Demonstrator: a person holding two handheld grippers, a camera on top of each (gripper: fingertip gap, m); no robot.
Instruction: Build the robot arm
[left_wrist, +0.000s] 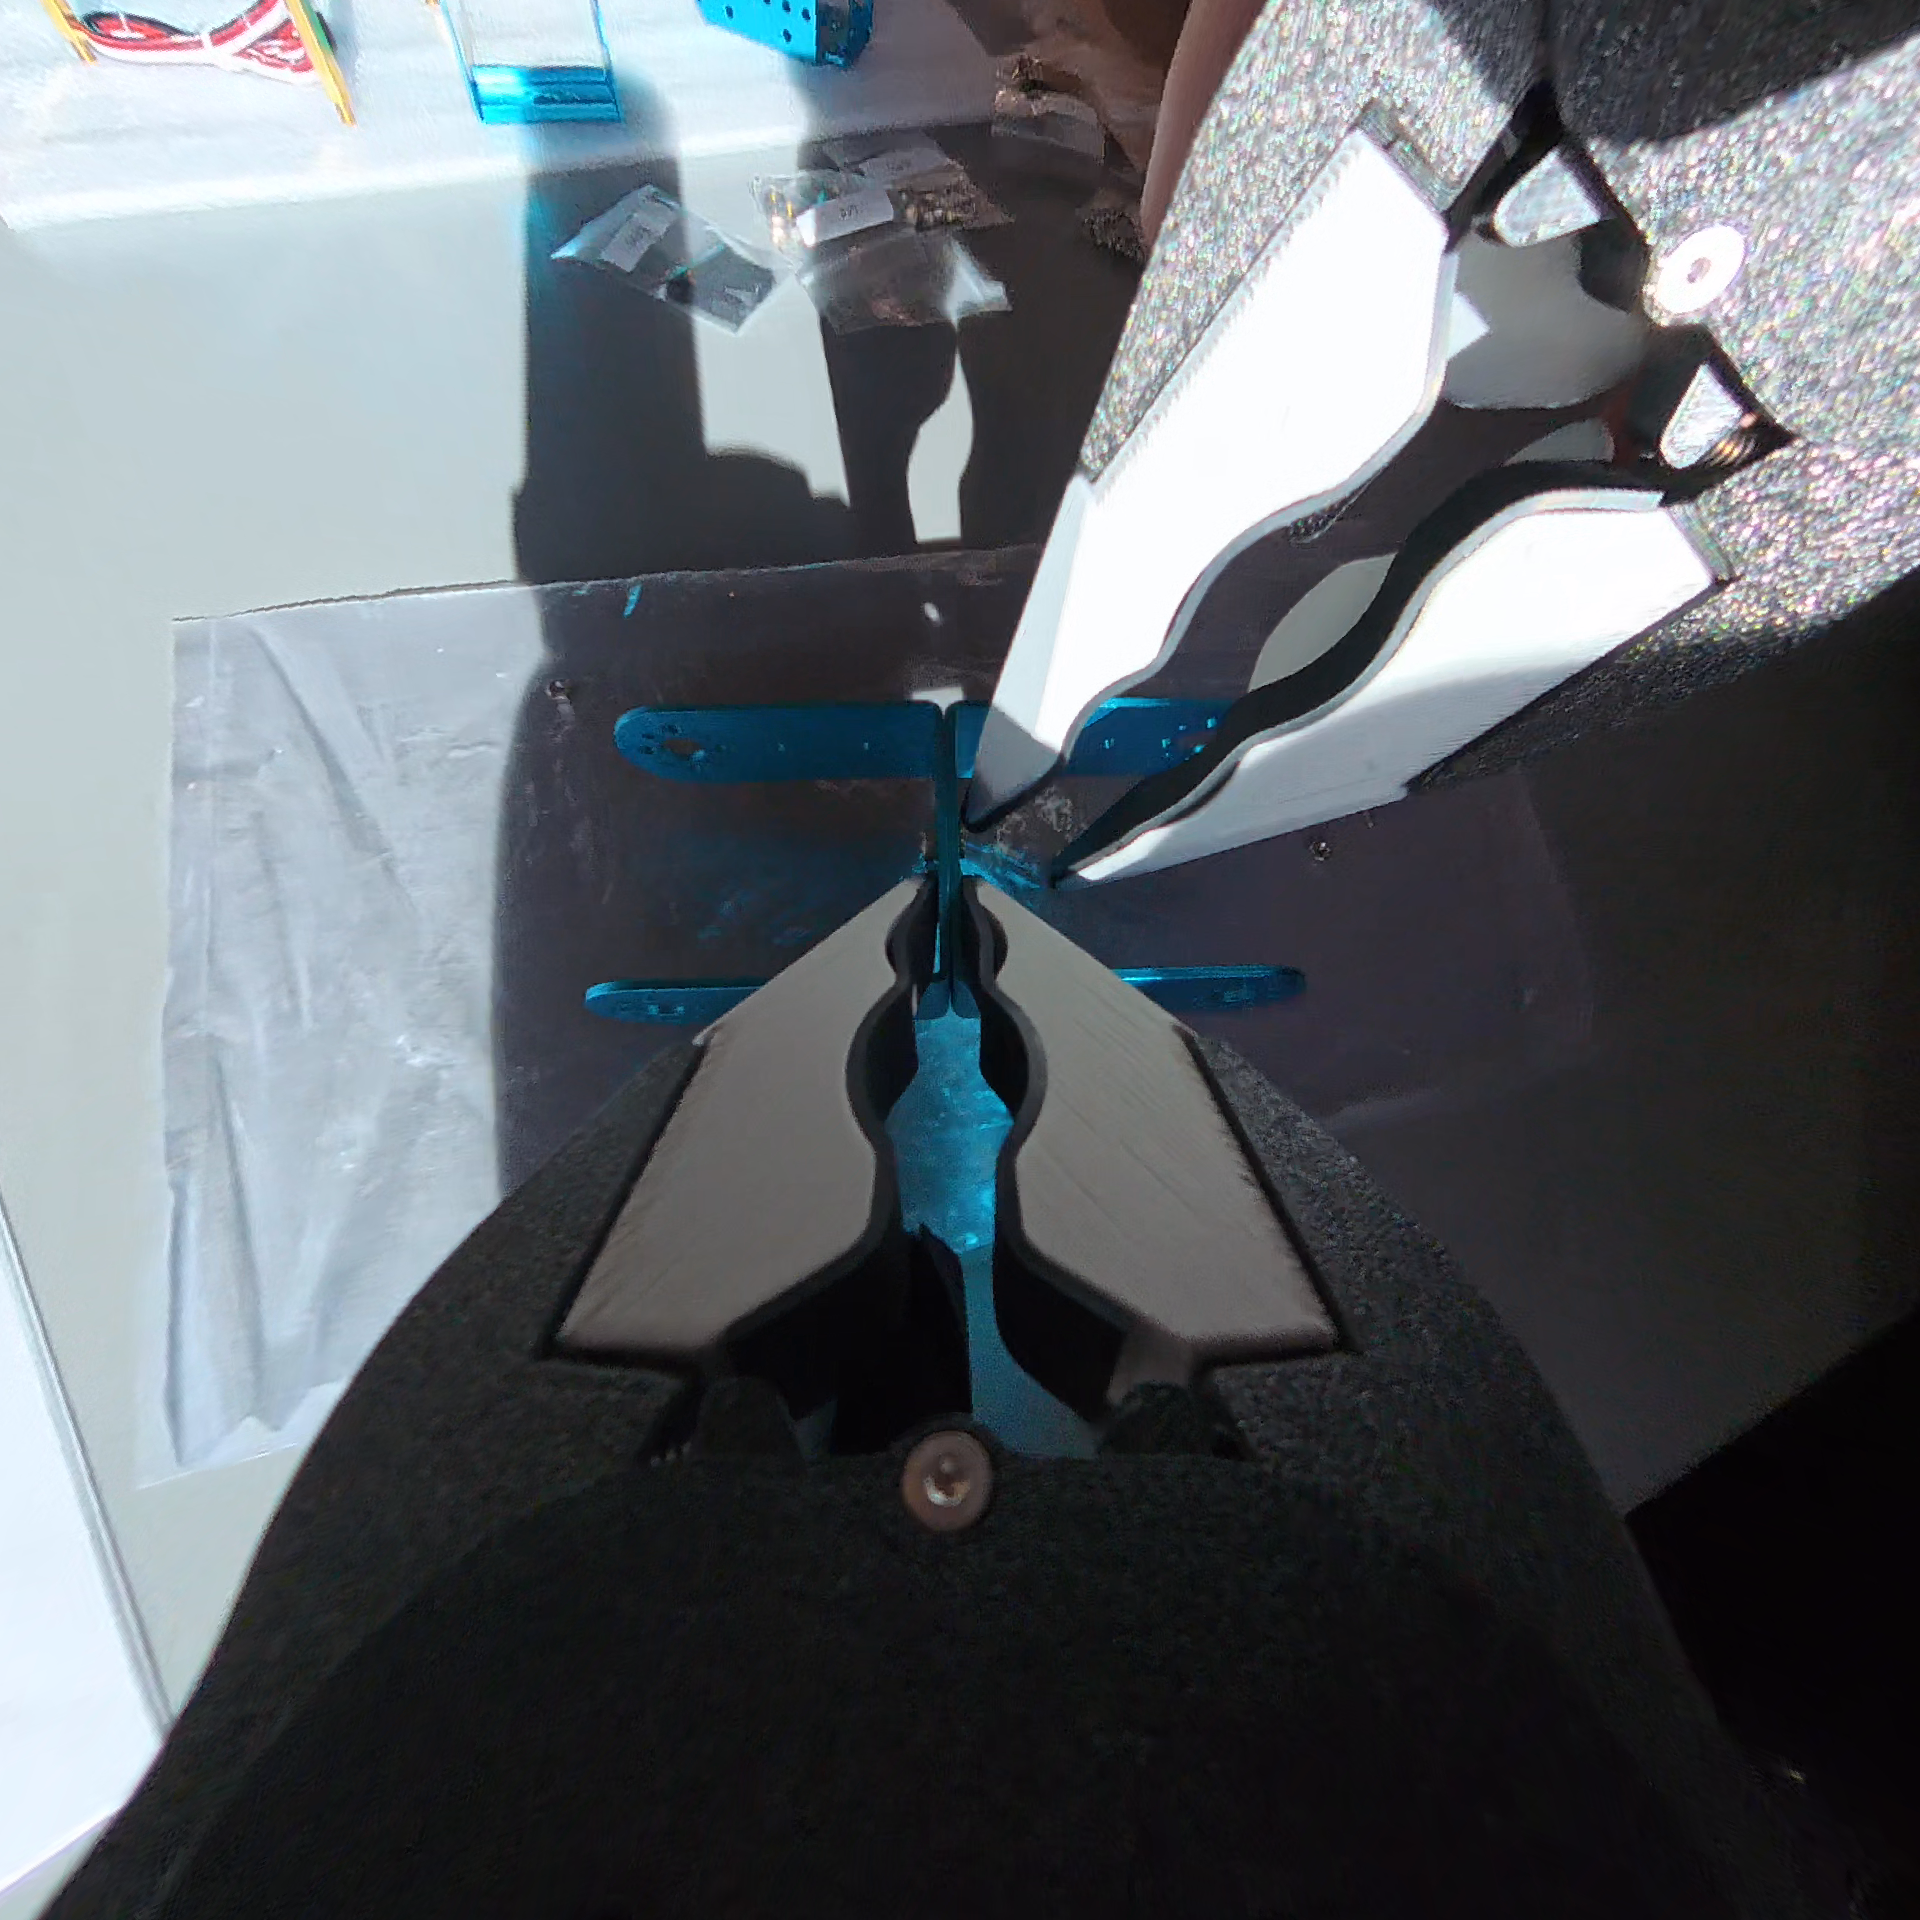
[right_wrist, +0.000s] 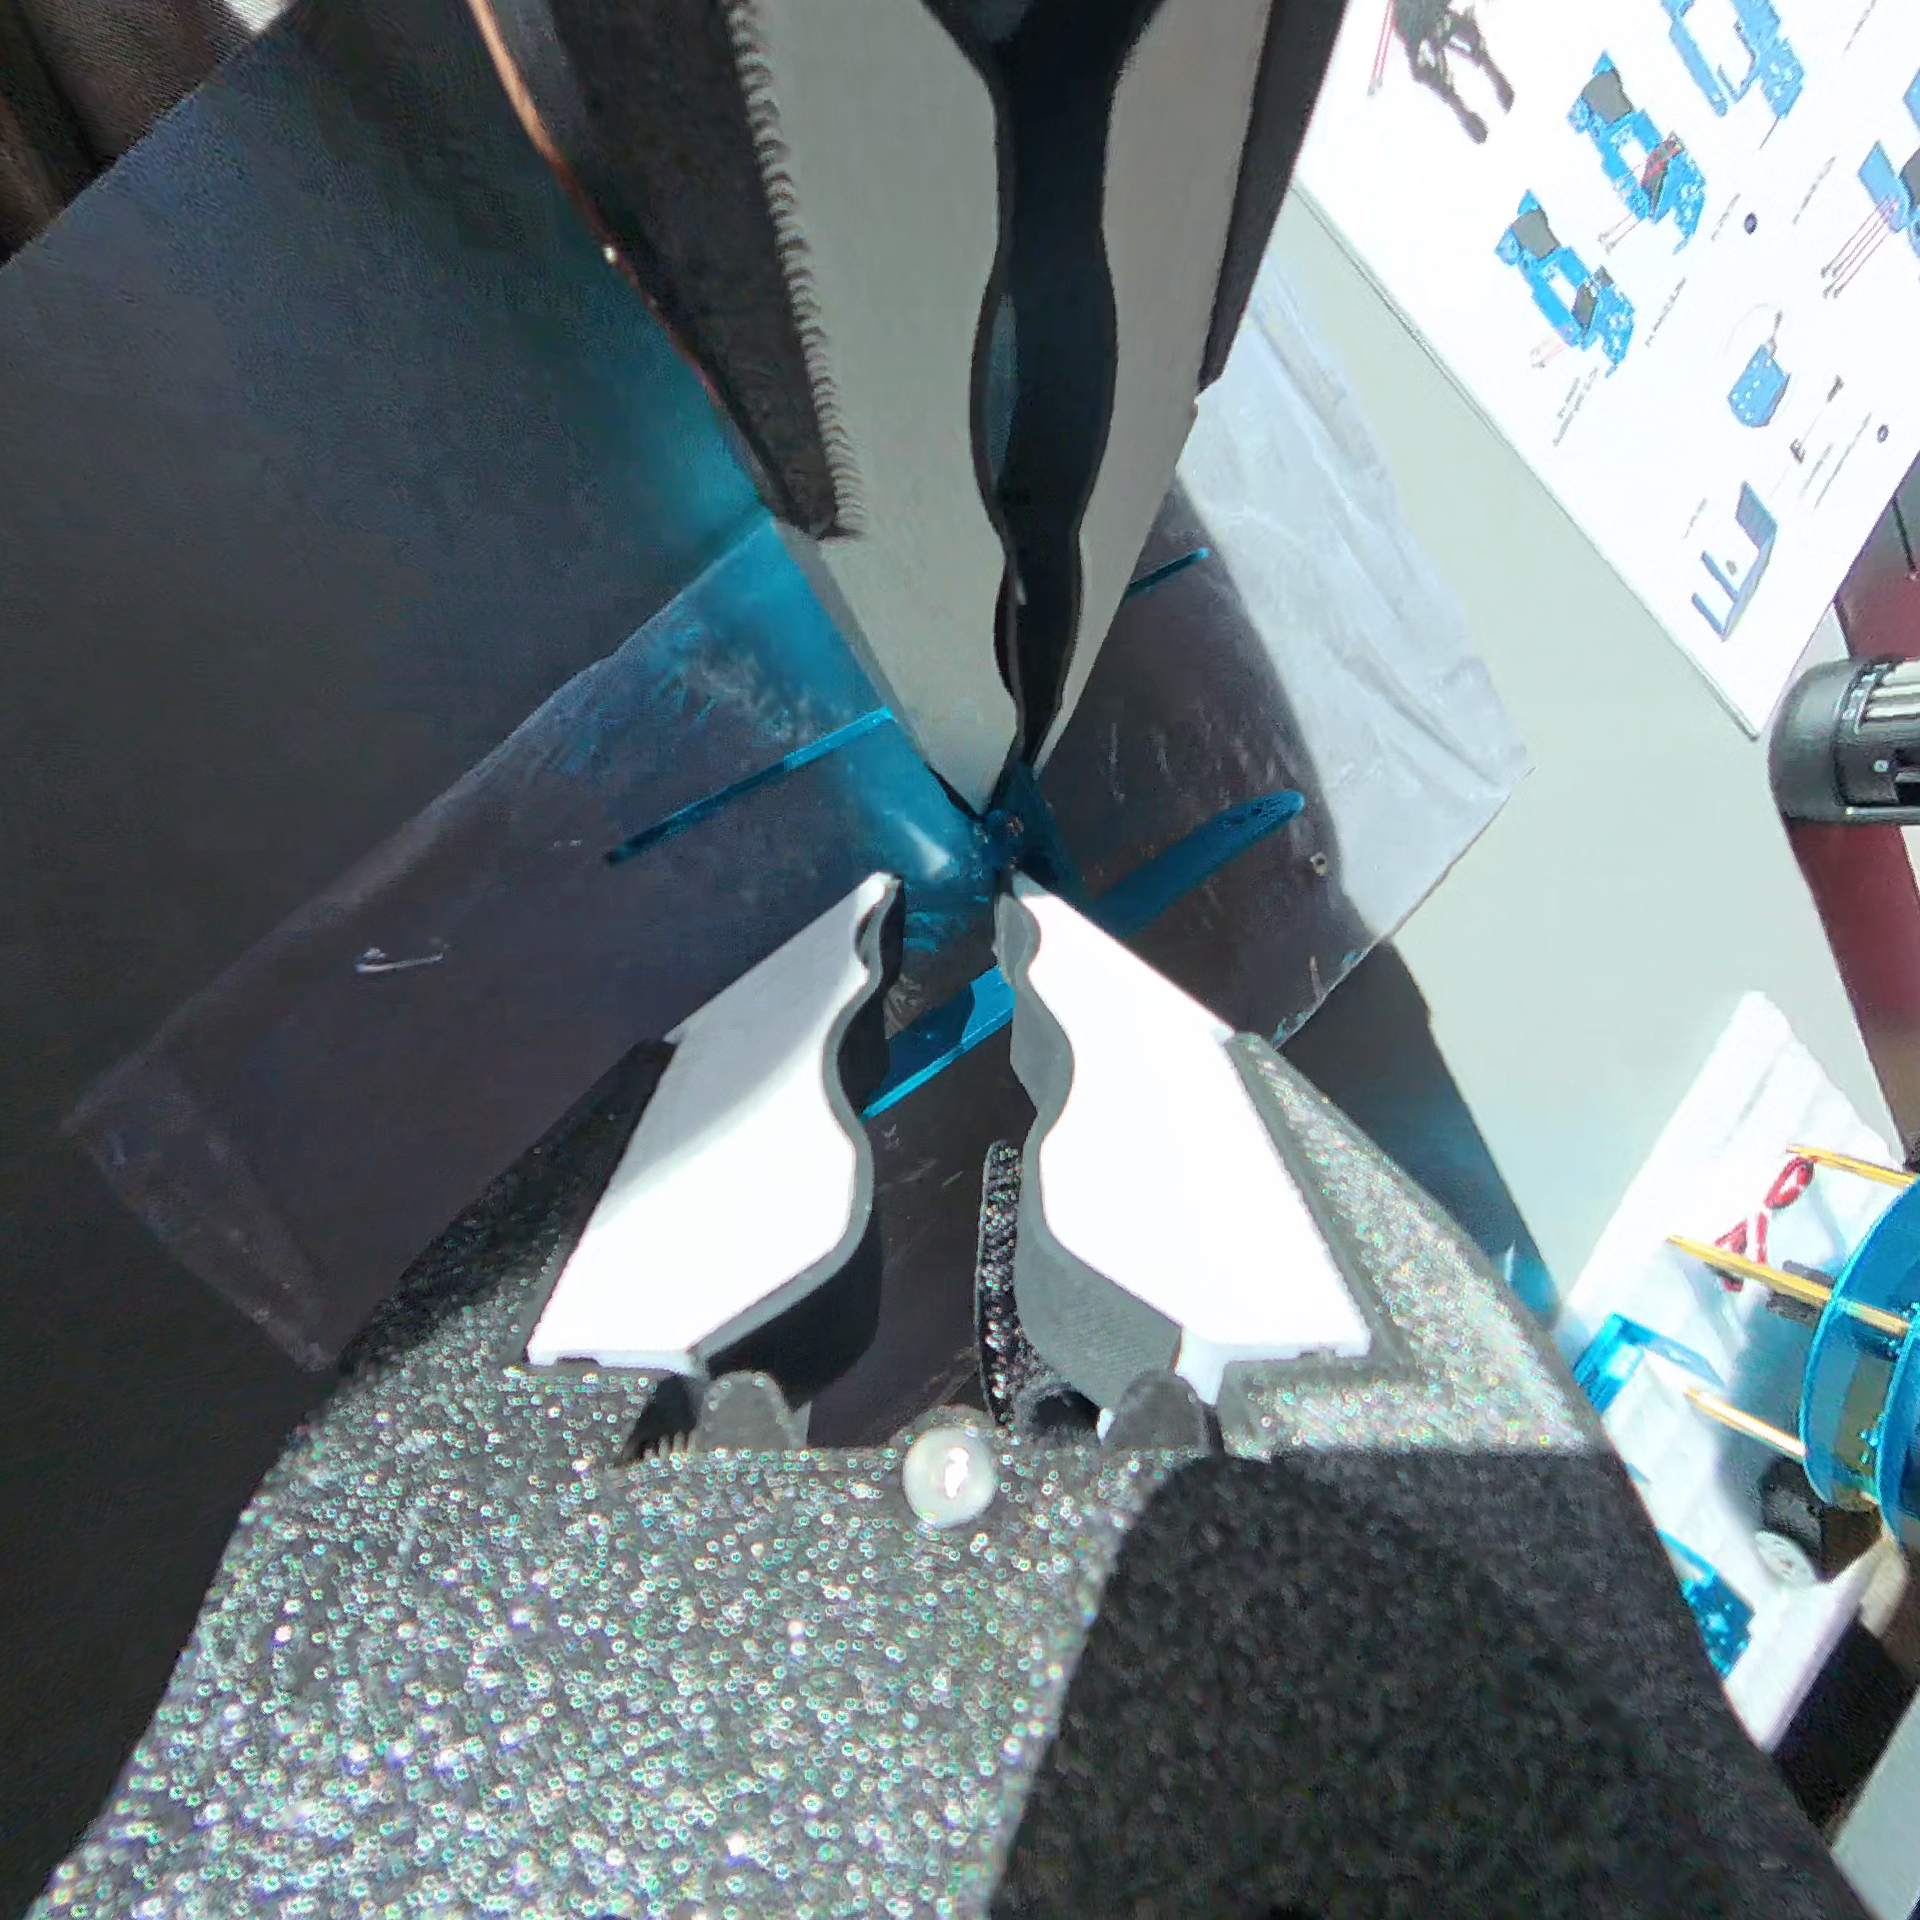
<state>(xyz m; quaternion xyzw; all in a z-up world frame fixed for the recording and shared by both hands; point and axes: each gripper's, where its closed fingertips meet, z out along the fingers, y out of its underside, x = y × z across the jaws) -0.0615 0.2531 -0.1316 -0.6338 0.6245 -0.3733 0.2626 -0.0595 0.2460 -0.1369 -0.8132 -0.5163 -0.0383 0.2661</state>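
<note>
Blue metal brackets (left_wrist: 779, 743) with flat holed arms stand back to back on a clear plastic sheet (left_wrist: 343, 935). My left gripper (left_wrist: 945, 904) is shut on their upright middle web. In the right wrist view it comes down from the top (right_wrist: 1023, 769) onto the brackets (right_wrist: 1262, 816). My right gripper (right_wrist: 951, 888) is open, with its tips just beside the brackets' centre joint. In the left wrist view it reaches in from the upper right (left_wrist: 1018, 847), and one fingertip touches the web.
Small clear bags of hardware (left_wrist: 862, 239) and more blue parts (left_wrist: 540, 73) lie at the back of the white table. An illustrated instruction sheet (right_wrist: 1662, 312), a black tool (right_wrist: 1849, 748) and a blue round assembly with brass posts (right_wrist: 1860, 1340) are on the right. A dark board (right_wrist: 312, 623) lies under the sheet. Only a small space, under 4 cm, lies between the two pairs of fingers.
</note>
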